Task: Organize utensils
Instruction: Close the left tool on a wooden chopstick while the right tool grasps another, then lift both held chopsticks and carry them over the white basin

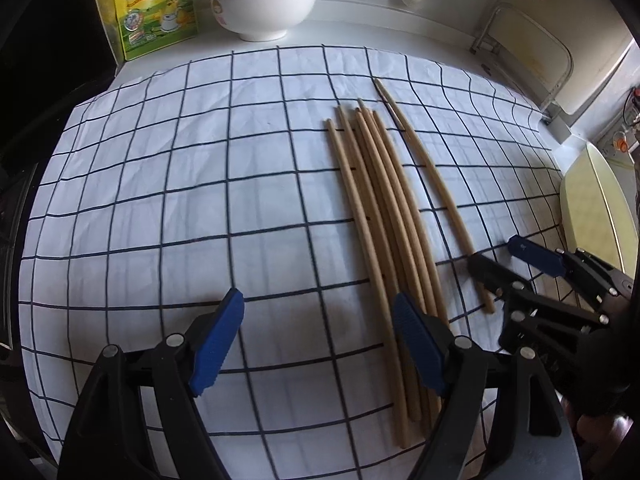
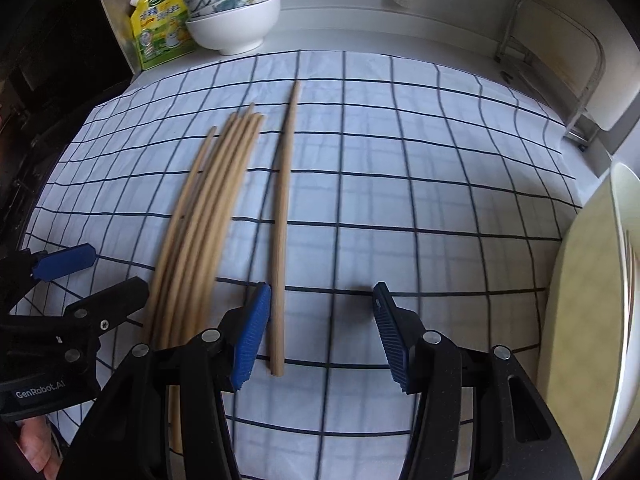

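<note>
Chopsticks [image 1: 384,216] are laid on the checked cloth [image 1: 160,200]: six bundled, one single chopstick [image 2: 281,216] just right of them. Both grippers, left gripper [image 1: 320,344] and right gripper [image 2: 320,332], are spread wide, empty.

A checked cloth [image 1: 160,200] covers the counter [image 1: 360,28], bearing chopsticks [image 1: 384,208].

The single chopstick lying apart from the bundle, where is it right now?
The single chopstick lies flat on the checked cloth, just right of the chopstick bundle; its near end sits between the open right gripper fingers, beside the left pad.
</note>
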{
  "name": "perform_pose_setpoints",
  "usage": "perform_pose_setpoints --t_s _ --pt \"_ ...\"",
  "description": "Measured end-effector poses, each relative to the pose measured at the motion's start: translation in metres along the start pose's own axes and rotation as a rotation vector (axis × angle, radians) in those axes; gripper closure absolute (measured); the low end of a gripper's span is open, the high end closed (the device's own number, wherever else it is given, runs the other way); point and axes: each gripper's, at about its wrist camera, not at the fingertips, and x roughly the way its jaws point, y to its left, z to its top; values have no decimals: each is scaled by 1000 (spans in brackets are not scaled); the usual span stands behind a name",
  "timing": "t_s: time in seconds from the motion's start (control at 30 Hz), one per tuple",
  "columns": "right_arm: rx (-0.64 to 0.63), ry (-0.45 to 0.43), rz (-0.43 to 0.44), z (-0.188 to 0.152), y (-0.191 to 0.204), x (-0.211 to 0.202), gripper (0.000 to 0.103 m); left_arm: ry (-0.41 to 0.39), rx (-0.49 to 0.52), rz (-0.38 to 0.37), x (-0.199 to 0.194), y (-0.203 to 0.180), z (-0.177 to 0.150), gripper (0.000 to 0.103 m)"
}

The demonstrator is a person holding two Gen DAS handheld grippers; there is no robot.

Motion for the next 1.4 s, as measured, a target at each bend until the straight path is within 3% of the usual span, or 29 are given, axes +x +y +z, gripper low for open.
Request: perform_pose_setpoints --t_s 0.53,0.8,1.07,1.13,1.33,1.4 --pt "27 -17 28 0 -9 -2 52 14 30 103 7 -5 -7 26" --pt "10 -14 18 10 -8 3 52 12 -18 131 12 17 8 19" --pt "-23 -22 8 26 -1 12 52 1 -17 134 22 16 29 20" --pt "-41 -28 -5 29 3 15 52 -3 -15 127 25 15 35 23" --pt "-68 -41 -8 31 9 17 54 -8 18 109 21 4 37 55" --pt "-78 -40 2 31 11 16 66 -10 35 100 19 -1 34 72"
